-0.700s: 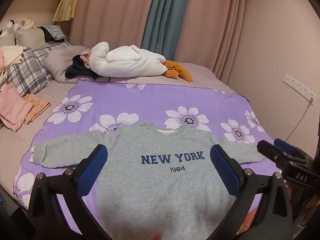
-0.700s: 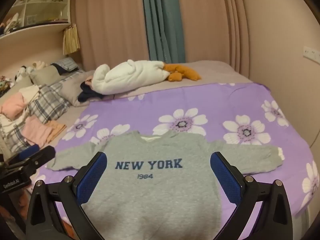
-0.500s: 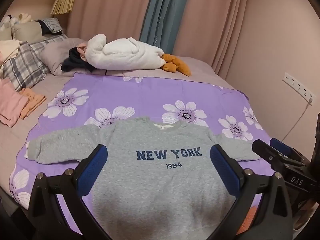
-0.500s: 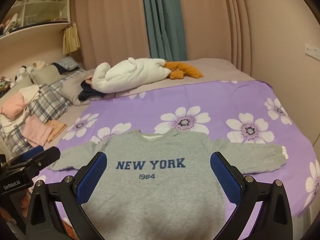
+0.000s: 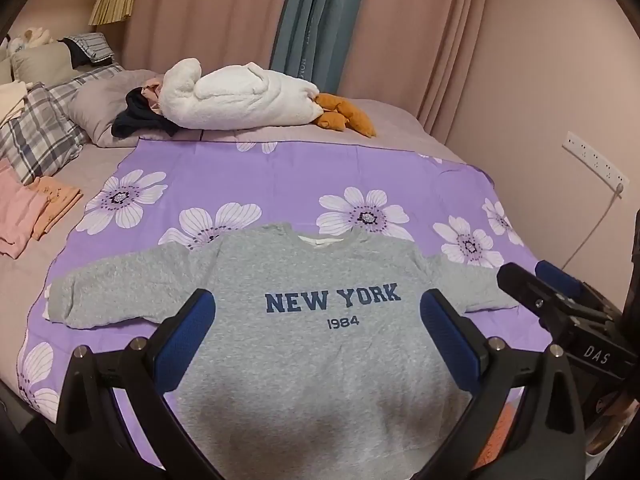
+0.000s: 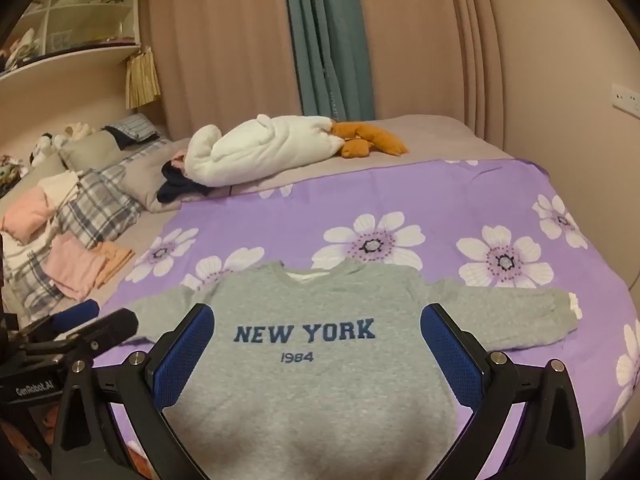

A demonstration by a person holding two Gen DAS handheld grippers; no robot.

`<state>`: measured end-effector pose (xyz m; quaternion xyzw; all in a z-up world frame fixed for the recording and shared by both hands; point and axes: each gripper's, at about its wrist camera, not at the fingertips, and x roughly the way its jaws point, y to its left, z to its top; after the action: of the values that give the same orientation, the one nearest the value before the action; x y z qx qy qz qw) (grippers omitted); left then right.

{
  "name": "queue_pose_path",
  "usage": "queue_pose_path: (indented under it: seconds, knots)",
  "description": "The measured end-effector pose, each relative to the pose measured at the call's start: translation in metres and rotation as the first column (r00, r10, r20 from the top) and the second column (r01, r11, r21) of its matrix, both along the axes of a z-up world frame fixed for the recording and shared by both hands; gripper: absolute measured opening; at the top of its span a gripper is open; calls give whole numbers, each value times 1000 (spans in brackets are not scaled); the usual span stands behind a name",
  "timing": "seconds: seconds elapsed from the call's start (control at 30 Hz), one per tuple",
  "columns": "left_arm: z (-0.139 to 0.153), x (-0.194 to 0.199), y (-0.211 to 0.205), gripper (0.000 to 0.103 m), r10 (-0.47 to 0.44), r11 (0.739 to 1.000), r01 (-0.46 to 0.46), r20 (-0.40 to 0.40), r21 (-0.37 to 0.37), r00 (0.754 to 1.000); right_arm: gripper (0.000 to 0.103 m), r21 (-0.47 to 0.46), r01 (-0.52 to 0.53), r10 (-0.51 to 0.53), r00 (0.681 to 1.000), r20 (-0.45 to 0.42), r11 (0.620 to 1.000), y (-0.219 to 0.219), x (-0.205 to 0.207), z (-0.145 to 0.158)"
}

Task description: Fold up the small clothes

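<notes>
On the far left of a bed (image 5: pixel 392 120), plaid pillows (image 5: pixel 36 136) and folded pink and orange clothes (image 5: pixel 28 212) lie beside a purple sheet printed with white flowers (image 5: pixel 280 184). A grey sweatshirt (image 5: pixel 320 344) reading "NEW YORK 1984" lies flat and face-up on the near part of that sheet, neckline toward the far side, both sleeves spread outward to left and right; its left sleeve (image 5: pixel 116 292) ends near the sheet's left edge.

The left gripper (image 5: pixel 318 308) hovers above the sweatshirt's chest, its blue-padded fingers (image 5: pixel 184 340) spread wide either side of the lettering and holding nothing. In the right wrist view the same gripper appears at the near left (image 6: pixel 96 320), off the sleeve's end.

Beyond the sheet, a white plush blanket bundle (image 5: pixel 240 100) rests against a dark garment (image 5: pixel 136 120) at the far side of the bed, with an orange soft toy (image 5: pixel 344 116) just to its right. Pink and teal curtains (image 5: pixel 320 20) hang behind.

The right gripper (image 6: pixel 318 324) is likewise spread wide and empty above the sweatshirt (image 6: pixel 312 380), framing the print; the right sleeve (image 6: pixel 508 312) stretches toward the sheet's right edge. From the left wrist view this gripper shows at the near right (image 5: pixel 536 280), over the end of that sleeve. A wall socket strip (image 5: pixel 596 164) with a plugged cable sits on the right wall.
</notes>
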<state>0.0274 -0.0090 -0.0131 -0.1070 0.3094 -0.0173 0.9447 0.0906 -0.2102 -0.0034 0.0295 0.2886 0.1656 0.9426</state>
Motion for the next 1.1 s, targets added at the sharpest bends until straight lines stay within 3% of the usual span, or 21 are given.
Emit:
queue_pose_path:
  seconds: [0.77, 1.1]
  knots:
    - [-14, -4, 24, 103, 121, 993, -121, -57, 3, 991, 102, -19, -67, 67, 998, -20, 998, 15, 4, -5]
    - [-16, -7, 28, 102, 113, 994, -113, -63, 1, 992, 102, -7, -64, 64, 997, -31, 998, 18, 4, -4]
